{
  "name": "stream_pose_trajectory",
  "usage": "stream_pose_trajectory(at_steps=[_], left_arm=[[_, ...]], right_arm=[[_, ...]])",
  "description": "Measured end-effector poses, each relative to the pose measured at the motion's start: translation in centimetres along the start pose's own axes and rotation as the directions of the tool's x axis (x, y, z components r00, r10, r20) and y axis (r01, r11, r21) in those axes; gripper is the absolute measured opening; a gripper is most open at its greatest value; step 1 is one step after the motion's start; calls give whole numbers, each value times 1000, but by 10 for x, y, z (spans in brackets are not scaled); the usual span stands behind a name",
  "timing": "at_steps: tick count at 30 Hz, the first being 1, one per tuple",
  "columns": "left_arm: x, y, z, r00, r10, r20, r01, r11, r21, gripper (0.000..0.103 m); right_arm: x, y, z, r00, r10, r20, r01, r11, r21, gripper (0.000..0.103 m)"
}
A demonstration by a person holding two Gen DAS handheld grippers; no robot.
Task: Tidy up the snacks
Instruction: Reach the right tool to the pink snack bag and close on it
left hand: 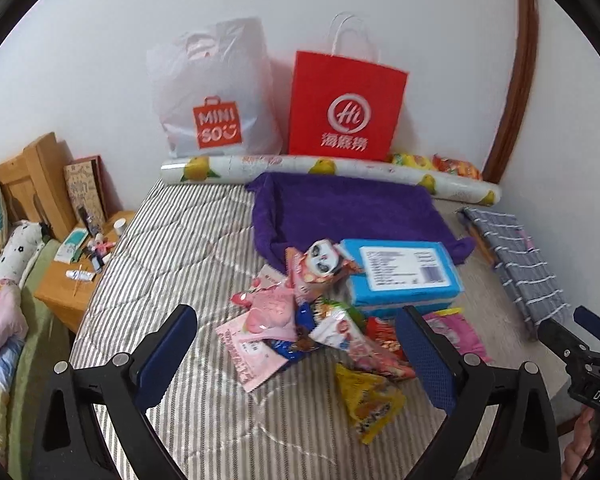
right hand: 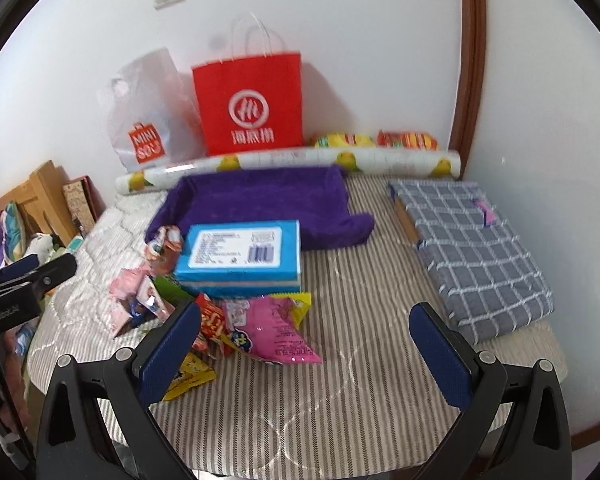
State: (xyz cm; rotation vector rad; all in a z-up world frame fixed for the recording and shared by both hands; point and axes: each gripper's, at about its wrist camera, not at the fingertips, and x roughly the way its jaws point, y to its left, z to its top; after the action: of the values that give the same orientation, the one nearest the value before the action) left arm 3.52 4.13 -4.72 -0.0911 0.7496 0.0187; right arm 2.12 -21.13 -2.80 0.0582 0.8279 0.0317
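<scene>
A heap of snack packets lies on the striped bed cover, with a yellow packet nearest me and a pink packet on its right. A blue box rests on the far side of the heap, beside a purple towel. My left gripper is open, hovering just short of the heap. My right gripper is open and empty, the pink packet lying between its fingers' lines. The heap also shows in the right wrist view, as does the blue box.
A red paper bag and a white Miniso bag lean on the wall behind a lemon-print roll. A folded checked cloth lies at the right. A wooden nightstand with small items stands at the left.
</scene>
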Motion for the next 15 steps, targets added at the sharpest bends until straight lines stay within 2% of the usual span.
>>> stream_pose_trajectory(at_steps=[4,15], left_arm=[[21,12,-3,999,6,-38,-7,1000,-29,100],[62,45,-7,993,5,-118,-12,998,-61,100]], right_arm=[[30,-4,-6,996,61,-68,-58,997,43,102],[92,13,-12,979,82,-187,-82,997,6,100]])
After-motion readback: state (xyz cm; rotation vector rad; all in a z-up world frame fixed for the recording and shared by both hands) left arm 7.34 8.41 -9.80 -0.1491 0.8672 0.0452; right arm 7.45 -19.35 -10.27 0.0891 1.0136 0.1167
